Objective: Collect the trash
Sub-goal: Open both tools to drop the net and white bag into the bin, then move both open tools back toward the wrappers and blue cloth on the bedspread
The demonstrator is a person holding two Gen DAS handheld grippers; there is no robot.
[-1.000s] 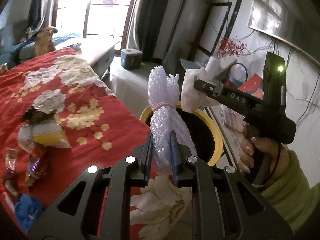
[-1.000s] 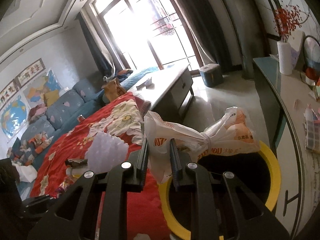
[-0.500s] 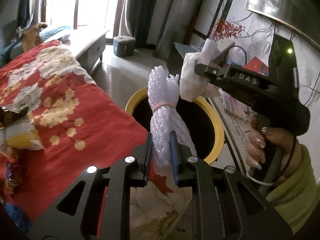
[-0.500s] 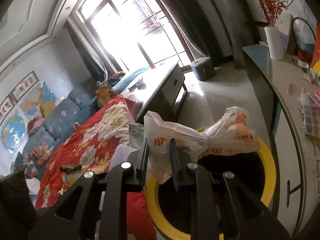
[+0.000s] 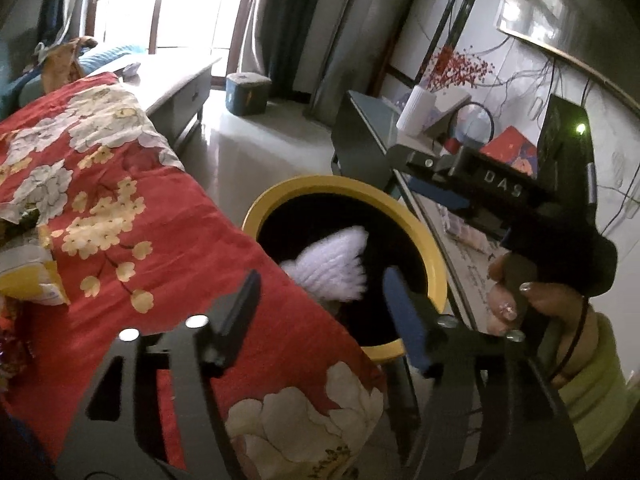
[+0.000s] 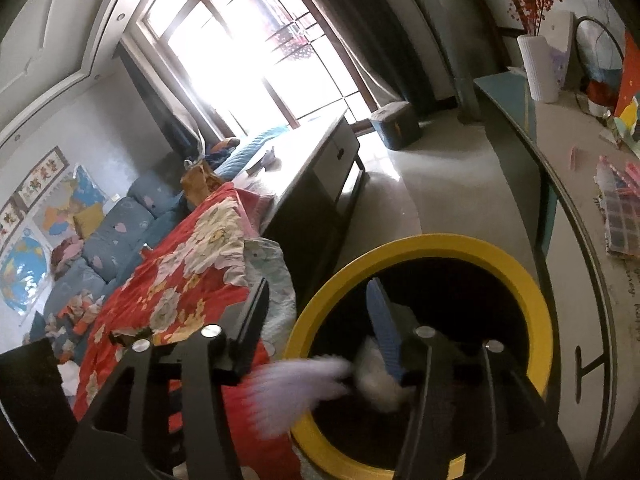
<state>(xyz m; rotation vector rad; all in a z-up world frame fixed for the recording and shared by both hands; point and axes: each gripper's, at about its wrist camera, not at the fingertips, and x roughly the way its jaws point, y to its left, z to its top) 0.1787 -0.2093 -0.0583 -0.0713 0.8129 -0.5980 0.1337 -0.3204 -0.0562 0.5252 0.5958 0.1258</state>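
A black bin with a yellow rim [image 5: 434, 256] [image 6: 532, 288] stands beside a table under a red flowered cloth [image 5: 168, 232]. My left gripper [image 5: 320, 316] is open and empty above the bin's near edge. A white bubble-wrap bundle [image 5: 332, 264] is blurred, falling into the bin; it also shows in the right wrist view [image 6: 296, 384]. My right gripper [image 6: 316, 320] is open over the bin, and a blurred pale bag [image 6: 376, 376] drops below its right finger. In the left wrist view the right gripper's body [image 5: 500, 192] hangs over the bin's far side.
Snack wrappers [image 5: 28, 276] lie on the red cloth at the left. A dark side counter [image 6: 560, 152] with a white vase [image 6: 540, 68] runs right of the bin. A low cabinet [image 6: 320, 168] and a blue stool [image 6: 394, 124] stand further back.
Both grippers opened over the bin. The bubble-wrap bundle left the left gripper and the tied plastic bag left the right gripper; both are dropping into the bin.
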